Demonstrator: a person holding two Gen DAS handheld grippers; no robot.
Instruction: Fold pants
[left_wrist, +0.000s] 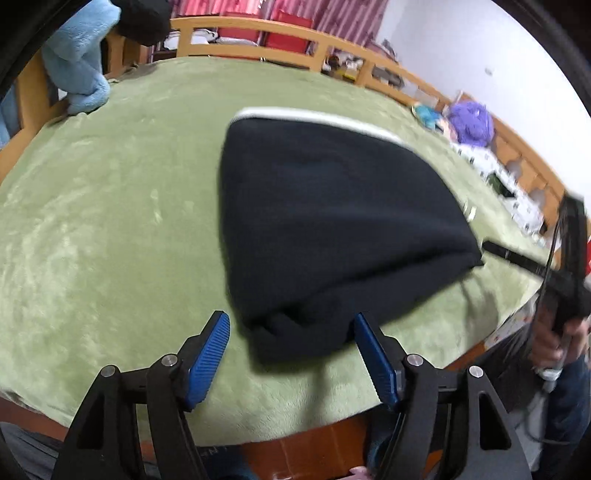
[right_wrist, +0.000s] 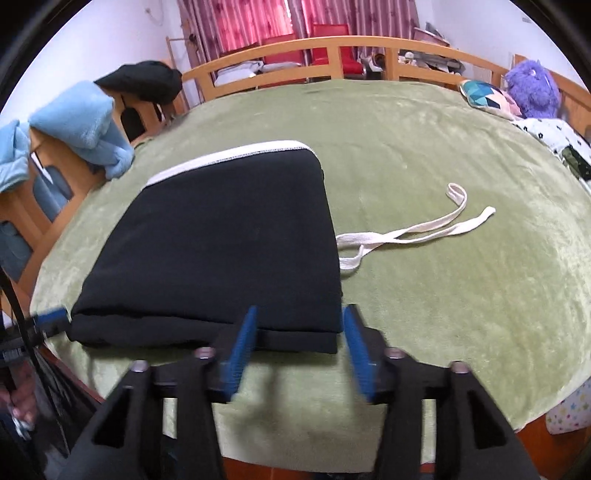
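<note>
Both hand-held grippers, left (left_wrist: 291, 332) and right (right_wrist: 299, 328), spread wide, empty; folded pants (right_wrist: 221, 236) just ahead.

Surface: a bed covered by a green plush blanket (right_wrist: 424, 155), with a wooden rail (right_wrist: 332, 44) round its far side.
Pants (right_wrist: 221, 236): black, folded into a flat stack on the blanket, white waistband at the far edge.
Drawstring (right_wrist: 417, 232): white, loose on the blanket just right of the pants.
Blue towel (right_wrist: 88, 125): left of the pants, draped off the rail onto the blanket.
Patterned cushion (right_wrist: 484, 96): far right of the pants, beside the rail.
</note>
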